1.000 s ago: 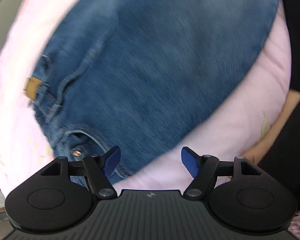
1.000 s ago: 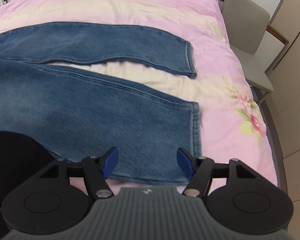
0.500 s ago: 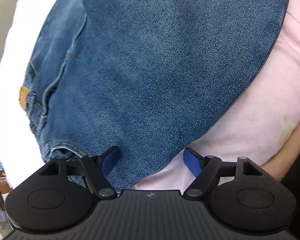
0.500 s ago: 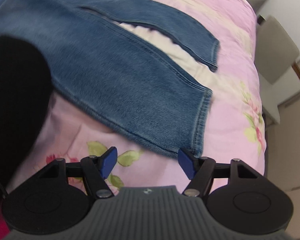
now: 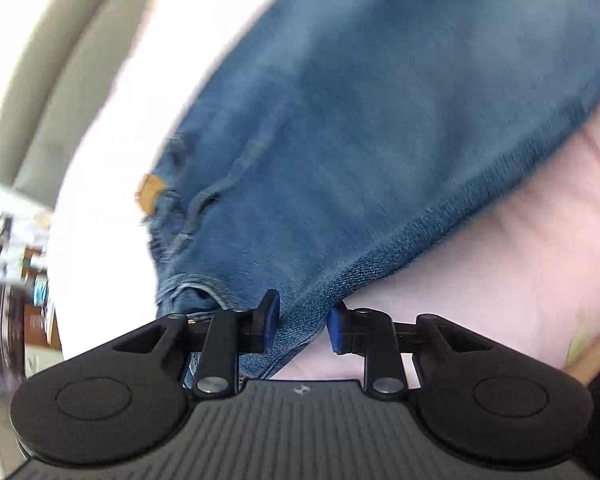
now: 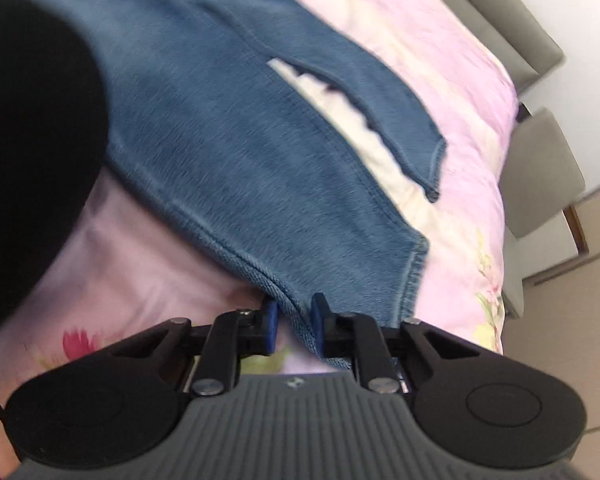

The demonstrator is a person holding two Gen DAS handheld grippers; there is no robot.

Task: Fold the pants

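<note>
The jeans [image 6: 236, 152] lie flat on the pink bedspread [image 6: 440, 40], legs running away rightward; the left gripper [image 5: 303, 326] is closing on the waist-end side edge; the right gripper [image 6: 293, 322] is closing, nearly shut, on the near leg's edge by the hem.

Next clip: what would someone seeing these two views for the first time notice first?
Blue jeans spread across a pink floral bedspread fill both views. The left tool is closing on the side edge near the waist, denim between its blue pads; the right tool is closing on the near leg's side seam by the hem. A tan waistband patch stands out.
</note>
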